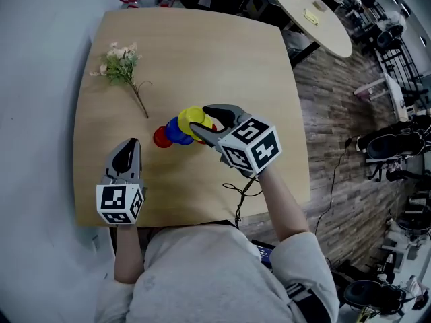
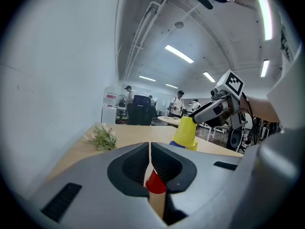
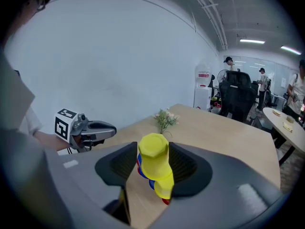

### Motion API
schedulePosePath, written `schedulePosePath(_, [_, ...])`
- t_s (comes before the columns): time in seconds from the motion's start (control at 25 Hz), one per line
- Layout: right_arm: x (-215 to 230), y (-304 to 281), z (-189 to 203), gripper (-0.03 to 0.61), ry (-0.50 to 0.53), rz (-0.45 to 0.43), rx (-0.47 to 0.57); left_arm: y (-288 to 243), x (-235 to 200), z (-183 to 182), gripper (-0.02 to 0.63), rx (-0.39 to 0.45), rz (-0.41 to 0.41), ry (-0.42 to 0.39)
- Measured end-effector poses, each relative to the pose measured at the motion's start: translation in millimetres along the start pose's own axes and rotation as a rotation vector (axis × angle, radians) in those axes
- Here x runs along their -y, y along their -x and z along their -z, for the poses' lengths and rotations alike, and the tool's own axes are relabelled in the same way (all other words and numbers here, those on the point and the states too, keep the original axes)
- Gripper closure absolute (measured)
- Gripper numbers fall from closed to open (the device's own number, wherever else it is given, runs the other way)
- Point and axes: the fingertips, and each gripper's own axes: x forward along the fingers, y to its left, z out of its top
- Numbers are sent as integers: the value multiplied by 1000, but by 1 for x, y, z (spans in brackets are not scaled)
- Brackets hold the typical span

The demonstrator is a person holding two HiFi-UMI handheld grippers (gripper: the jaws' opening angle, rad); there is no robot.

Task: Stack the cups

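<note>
A leaning stack of cups stands on the wooden table (image 1: pixel 202 59): a yellow cup (image 1: pixel 192 118) (image 3: pixel 153 162) on top, a blue one (image 1: pixel 176 132) under it, and a red cup (image 1: pixel 162 138) at the low end. My right gripper (image 1: pixel 205 123) (image 3: pixel 153 163) stands open around the top yellow cup, which nearly fills the gap between its jaws. My left gripper (image 1: pixel 126 155) is shut and empty, a little to the left of the stack and nearer me. Past its jaws I see the red cup (image 2: pixel 155 182) and the yellow top (image 2: pixel 185 130).
A sprig of dried flowers (image 1: pixel 123 64) lies at the table's far left. A black cable (image 1: pixel 242 192) hangs over the near edge by my right arm. A round white table (image 1: pixel 313 13) and office chairs stand beyond on the wood floor.
</note>
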Motion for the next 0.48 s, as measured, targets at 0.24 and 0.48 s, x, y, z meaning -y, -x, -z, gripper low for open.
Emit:
schedulePosePath(0.24, [-4, 7, -6, 342, -17, 23, 43, 4, -1, -1, 594, 5, 22, -8])
schedulePosePath(0.48, [0, 30, -12, 459, -19, 138, 148, 7, -1, -7, 593, 22, 45, -40])
